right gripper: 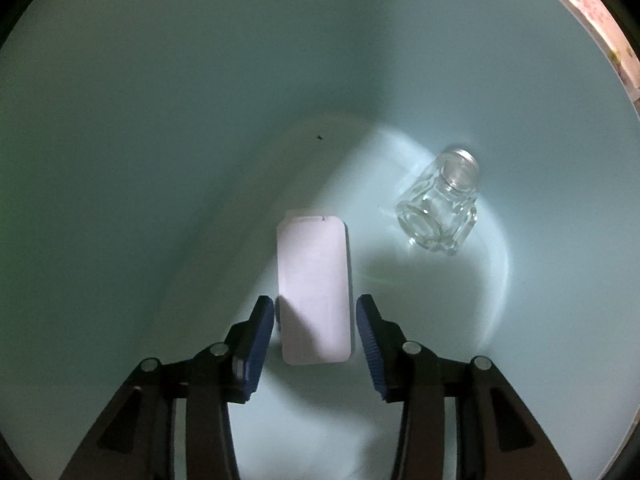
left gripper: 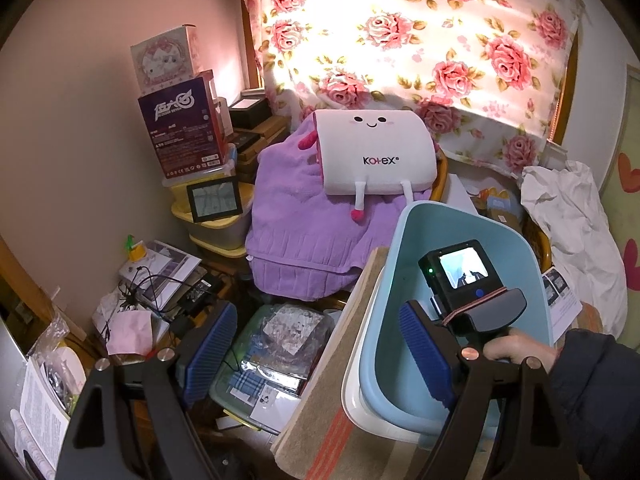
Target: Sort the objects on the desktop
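Pale-blue bin (right gripper: 160, 120) walls surround our right tool (right gripper: 315, 320), jaws parted, pads off the white case (right gripper: 314, 280) on the bin's floor near a glass jar (right gripper: 440, 204); our left tool (left gripper: 320, 352) gapes empty.

The right gripper's (left gripper: 472, 304) fingers are hidden inside the bin (left gripper: 516, 248) in the left wrist view, the sleeve (left gripper: 596, 396) behind it is cut off at the edge, and the leaflet's (left gripper: 562, 300) print beyond is too small to read.
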A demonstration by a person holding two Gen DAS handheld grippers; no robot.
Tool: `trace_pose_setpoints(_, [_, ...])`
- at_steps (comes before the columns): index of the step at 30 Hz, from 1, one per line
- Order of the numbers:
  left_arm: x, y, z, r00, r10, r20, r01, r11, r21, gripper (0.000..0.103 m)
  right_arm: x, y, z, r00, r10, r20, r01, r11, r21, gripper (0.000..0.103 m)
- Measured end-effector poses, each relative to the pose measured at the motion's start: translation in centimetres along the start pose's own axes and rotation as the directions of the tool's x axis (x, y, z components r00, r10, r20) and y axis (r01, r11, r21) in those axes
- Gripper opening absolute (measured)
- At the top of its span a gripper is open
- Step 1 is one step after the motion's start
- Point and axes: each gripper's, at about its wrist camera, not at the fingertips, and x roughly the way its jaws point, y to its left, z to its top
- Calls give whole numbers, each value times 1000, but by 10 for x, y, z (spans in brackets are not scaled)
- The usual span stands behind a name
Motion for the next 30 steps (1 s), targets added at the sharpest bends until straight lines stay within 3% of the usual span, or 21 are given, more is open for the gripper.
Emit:
trace_pose_setpoints(5, [0, -1, 0, 1000, 1, -2, -1, 1000, 7, 86, -9, 0, -2, 999, -10, 37, 10, 1000, 4, 56])
trace_pose_setpoints(10, [-3, -4, 3, 1000, -5, 7, 5, 1000, 14, 86, -28, -5, -4, 997, -13, 76, 12, 1000, 17, 56])
trace_pose_setpoints(19, [-10, -21, 15, 999, -34, 21, 33, 999, 40, 86, -95, -19, -16, 986, -12, 168, 4, 999, 45, 58])
trace_pose_setpoints(30, [-27, -46, 32, 996, -74, 40, 71, 995, 74, 86, -187, -58, -51, 945, -57, 322, 33, 996, 80, 80])
